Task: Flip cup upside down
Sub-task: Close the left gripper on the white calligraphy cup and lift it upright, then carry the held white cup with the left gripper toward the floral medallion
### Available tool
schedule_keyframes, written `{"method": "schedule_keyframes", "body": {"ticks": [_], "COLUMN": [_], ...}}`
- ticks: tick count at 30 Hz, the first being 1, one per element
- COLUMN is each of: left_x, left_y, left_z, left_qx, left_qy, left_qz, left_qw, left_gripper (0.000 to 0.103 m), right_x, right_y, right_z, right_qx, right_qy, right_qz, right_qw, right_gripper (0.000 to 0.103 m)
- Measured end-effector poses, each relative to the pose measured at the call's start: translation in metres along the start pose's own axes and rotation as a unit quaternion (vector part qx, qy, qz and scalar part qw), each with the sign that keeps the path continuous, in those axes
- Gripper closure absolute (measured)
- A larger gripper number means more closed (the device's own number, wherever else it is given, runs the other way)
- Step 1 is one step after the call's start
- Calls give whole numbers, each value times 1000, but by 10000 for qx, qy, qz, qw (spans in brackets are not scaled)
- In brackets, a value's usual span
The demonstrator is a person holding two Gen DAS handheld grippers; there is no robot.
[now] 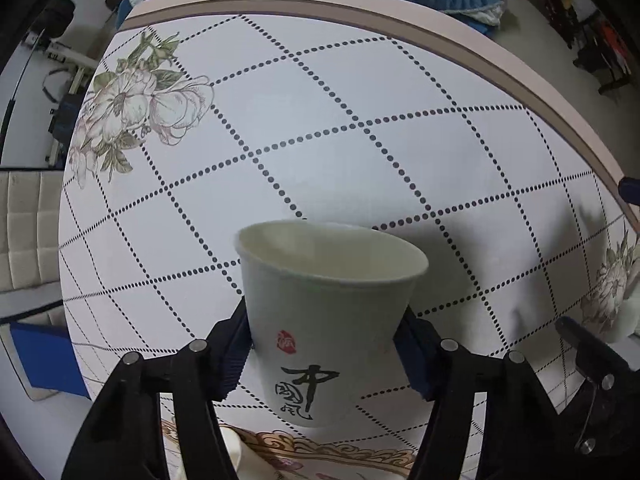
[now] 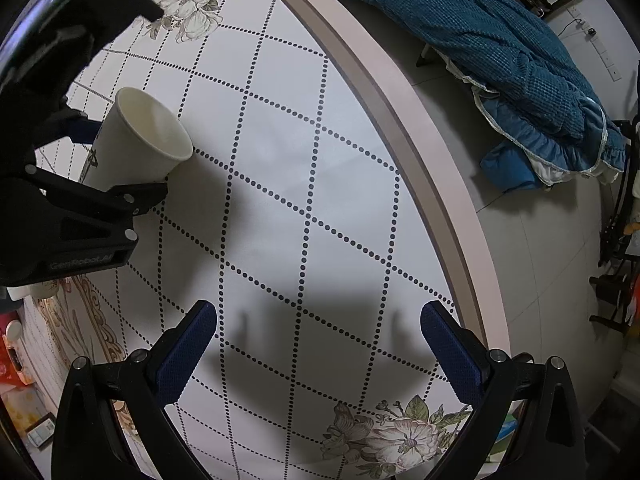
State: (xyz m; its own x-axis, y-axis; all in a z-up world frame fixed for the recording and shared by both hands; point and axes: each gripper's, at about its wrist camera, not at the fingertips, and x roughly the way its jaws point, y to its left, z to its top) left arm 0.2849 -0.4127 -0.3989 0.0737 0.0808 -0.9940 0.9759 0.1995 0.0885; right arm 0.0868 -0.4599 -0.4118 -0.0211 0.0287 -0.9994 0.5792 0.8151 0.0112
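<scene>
A white paper cup (image 1: 324, 312) with black calligraphy and a red seal is held between the blue pads of my left gripper (image 1: 326, 348), which is shut on its lower body. Its open mouth faces up and away, tilted, above the table. In the right wrist view the cup (image 2: 140, 140) shows at the upper left, tilted with its mouth toward the right, held by the left gripper (image 2: 116, 160). My right gripper (image 2: 318, 344) is open and empty above the table (image 2: 300, 160), well to the right of the cup.
The table (image 1: 320, 140) has a white cloth with dotted diamond lines and flower prints (image 1: 132, 100). Its pink rim (image 2: 400, 112) runs close on the right. A blue blanket (image 2: 500, 60) lies beyond it. Clutter (image 2: 16, 360) sits at the left edge.
</scene>
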Motion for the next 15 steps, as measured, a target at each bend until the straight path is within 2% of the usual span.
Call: {"method": "schedule_keyframes", "body": {"ticks": [9,15], "left_x": [2,-9], "left_y": [18,32], "left_z": [-6,-30], "left_qx": [-621,-1327], "left_qy": [-107,-202], "left_qz": [-245,-528], "left_qw": [9977,9895], "left_gripper": [42,42], "right_x": [-3,-8], "right_y": [-1,1], "right_z": [-1,-3], "right_qx": [-45,-146], "right_qy": [-8,-30], "right_qz": [-31,-44], "right_qw": [10000,9999], "right_gripper": [0,0]}}
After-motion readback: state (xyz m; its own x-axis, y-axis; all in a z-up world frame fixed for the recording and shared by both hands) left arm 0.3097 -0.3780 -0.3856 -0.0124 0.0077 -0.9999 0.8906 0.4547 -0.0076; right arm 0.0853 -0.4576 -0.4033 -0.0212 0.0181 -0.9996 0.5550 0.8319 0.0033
